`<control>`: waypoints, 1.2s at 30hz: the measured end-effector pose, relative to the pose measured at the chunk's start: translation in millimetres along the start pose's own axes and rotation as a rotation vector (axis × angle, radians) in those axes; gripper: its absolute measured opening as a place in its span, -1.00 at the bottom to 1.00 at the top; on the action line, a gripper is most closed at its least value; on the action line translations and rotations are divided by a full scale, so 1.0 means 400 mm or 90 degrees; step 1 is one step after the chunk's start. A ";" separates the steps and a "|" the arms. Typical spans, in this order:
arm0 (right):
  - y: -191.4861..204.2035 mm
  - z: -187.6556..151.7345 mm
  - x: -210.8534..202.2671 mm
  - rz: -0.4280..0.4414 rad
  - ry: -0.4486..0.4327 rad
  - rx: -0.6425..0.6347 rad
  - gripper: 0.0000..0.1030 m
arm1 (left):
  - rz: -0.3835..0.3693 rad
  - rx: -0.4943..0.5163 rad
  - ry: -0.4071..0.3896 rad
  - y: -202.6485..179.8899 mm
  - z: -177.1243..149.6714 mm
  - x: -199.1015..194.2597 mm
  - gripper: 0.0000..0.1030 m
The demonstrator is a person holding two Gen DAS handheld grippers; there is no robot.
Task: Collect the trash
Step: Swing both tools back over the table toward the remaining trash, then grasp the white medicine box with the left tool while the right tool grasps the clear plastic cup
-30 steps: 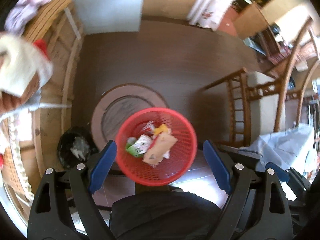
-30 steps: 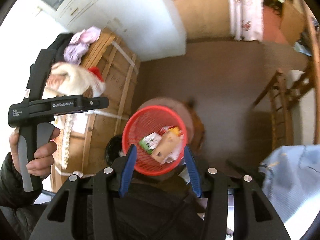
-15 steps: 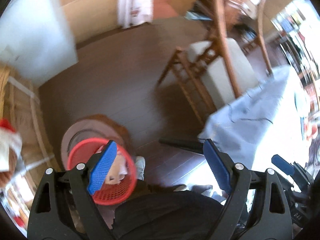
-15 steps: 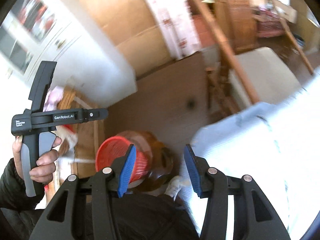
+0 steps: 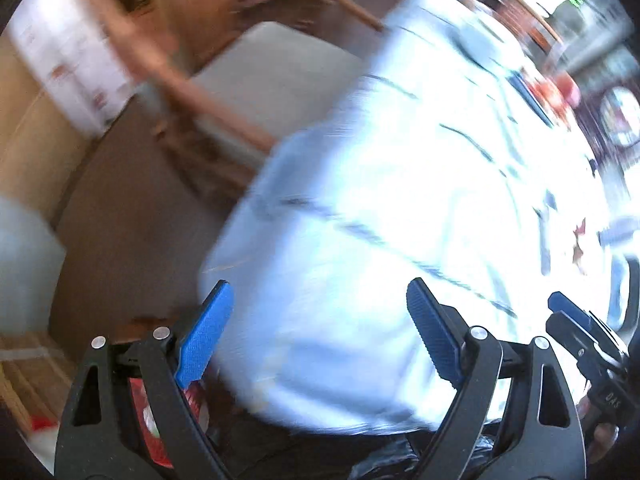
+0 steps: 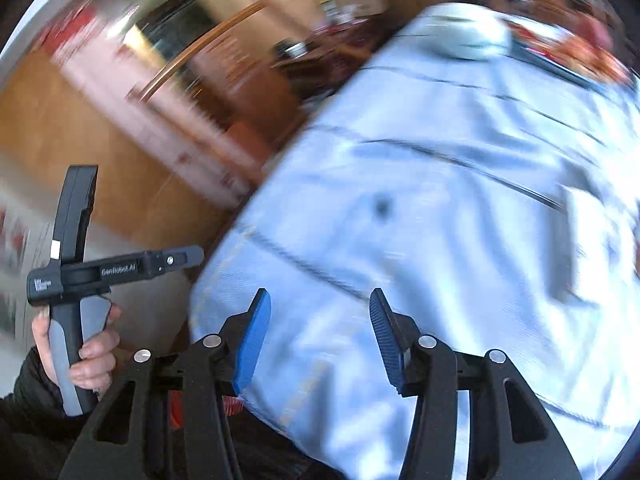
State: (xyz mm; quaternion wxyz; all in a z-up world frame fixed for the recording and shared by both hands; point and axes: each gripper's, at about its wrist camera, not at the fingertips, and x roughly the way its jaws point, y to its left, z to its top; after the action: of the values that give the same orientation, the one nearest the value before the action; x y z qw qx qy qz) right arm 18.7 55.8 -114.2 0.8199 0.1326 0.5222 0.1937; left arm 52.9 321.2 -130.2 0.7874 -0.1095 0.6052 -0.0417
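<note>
left wrist: steeply down | right wrist: down | shared: tablecloth [image 5: 400,200]

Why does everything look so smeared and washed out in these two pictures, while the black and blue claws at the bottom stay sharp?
Left wrist view: the pale blue tablecloth is streaked by motion blur and glares white at right; the left gripper travels with the camera, so it stays crisp. Right wrist view: the same smear, less glare; the right gripper is sharp.
</note>
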 end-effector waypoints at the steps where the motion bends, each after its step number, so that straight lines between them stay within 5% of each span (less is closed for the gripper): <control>1: -0.033 -0.007 -0.017 -0.007 -0.010 0.022 -0.01 | -0.006 0.019 0.004 -0.037 0.006 0.011 0.65; 11: -0.350 -0.116 -0.185 -0.080 -0.086 0.203 0.01 | -0.061 0.208 0.050 -0.437 0.012 0.137 0.70; 22: -0.562 -0.194 -0.338 -0.156 -0.115 0.245 0.09 | -0.080 0.297 0.074 -0.759 -0.009 0.256 0.70; 33: -0.687 -0.216 -0.388 -0.171 -0.102 0.260 0.11 | -0.017 0.283 0.066 -0.852 -0.006 0.357 0.69; 35: -0.690 -0.207 -0.384 -0.163 -0.100 0.252 0.11 | 0.019 0.270 0.045 -0.836 -0.004 0.353 0.50; 36: -0.694 -0.198 -0.378 -0.154 -0.099 0.247 0.11 | 0.025 0.264 0.037 -0.819 -0.001 0.347 0.25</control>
State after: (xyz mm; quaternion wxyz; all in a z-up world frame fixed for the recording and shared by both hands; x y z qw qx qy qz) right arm -60.9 -259.0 -142.0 0.8341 0.2388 0.4968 -0.0209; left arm 111.3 -25.1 -188.2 0.7757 0.0677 0.6084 -0.1533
